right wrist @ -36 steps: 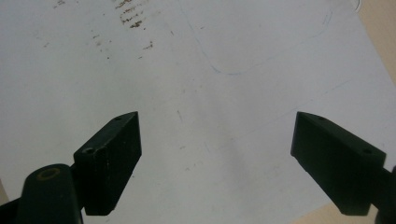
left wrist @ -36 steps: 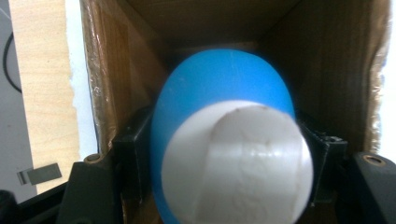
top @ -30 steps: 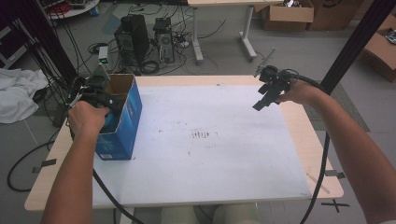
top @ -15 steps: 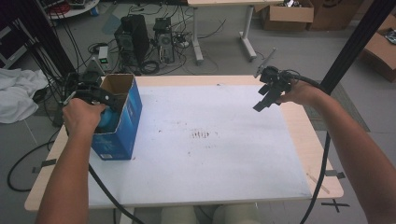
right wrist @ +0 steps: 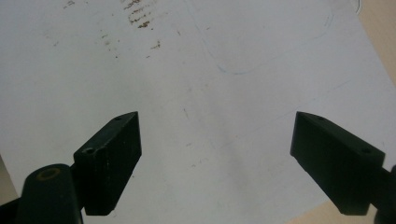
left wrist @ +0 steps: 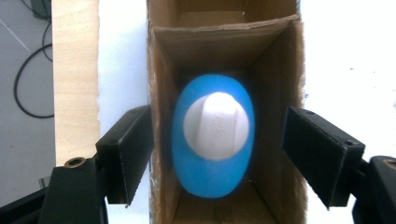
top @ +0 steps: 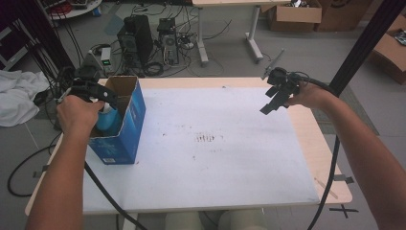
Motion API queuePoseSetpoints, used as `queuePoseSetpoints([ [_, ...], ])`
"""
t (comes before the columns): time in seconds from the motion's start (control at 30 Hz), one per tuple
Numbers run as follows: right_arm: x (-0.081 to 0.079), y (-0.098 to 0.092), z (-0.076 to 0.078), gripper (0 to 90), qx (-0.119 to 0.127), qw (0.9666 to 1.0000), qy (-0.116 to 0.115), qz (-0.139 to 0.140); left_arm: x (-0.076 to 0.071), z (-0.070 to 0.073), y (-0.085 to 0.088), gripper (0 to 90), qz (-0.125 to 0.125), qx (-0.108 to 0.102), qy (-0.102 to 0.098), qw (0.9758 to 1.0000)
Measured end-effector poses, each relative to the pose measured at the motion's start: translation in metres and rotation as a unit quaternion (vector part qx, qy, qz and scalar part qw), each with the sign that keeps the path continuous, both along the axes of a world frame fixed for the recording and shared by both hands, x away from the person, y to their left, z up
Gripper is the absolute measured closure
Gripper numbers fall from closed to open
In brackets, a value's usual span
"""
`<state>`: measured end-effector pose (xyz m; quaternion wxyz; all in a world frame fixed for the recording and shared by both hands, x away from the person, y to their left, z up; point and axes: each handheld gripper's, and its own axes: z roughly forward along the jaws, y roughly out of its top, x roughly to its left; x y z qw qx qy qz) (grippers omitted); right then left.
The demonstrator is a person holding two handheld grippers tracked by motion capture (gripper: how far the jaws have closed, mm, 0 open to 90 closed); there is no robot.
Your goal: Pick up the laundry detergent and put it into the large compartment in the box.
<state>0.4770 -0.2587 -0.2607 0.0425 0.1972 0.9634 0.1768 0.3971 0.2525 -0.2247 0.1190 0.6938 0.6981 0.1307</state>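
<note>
Wood table point(top: 316, 143), white sheet point(top: 215, 163) covering most of the top, brown smudges near its middle. Open blue box point(top: 125, 129) stands upright on the sheet at the left edge.

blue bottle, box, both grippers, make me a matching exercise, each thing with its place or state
1. blue bottle
2. cardboard box
3. left gripper
4. right gripper

a. open above bare white table
b. stands at the table's left edge
c. upright inside the box, white cap up
d. open above the box, nothing gripped

Pairs: 1-c, 2-b, 3-d, 4-a
</note>
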Motion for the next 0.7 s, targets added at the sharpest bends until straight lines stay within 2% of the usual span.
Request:
queuePoseSetpoints([
  [0.17,-0.002,0.0,0.002,16.2,0.002,1.0,-0.002,0.001,-0.005,0.011,0.0,24.2,-0.01,-0.001,-0.005,0.9999],
  [0.33,-0.003,0.0,0.003,16.2,0.002,1.0,-0.003,0.0,-0.008,0.019,-0.005,21.6,-0.023,-0.004,-0.002,0.9997],
  [0.7,-0.005,-0.001,0.006,16.2,0.003,1.0,-0.006,0.0,-0.013,0.038,-0.028,21.4,-0.07,-0.013,-0.02,0.9973],
])
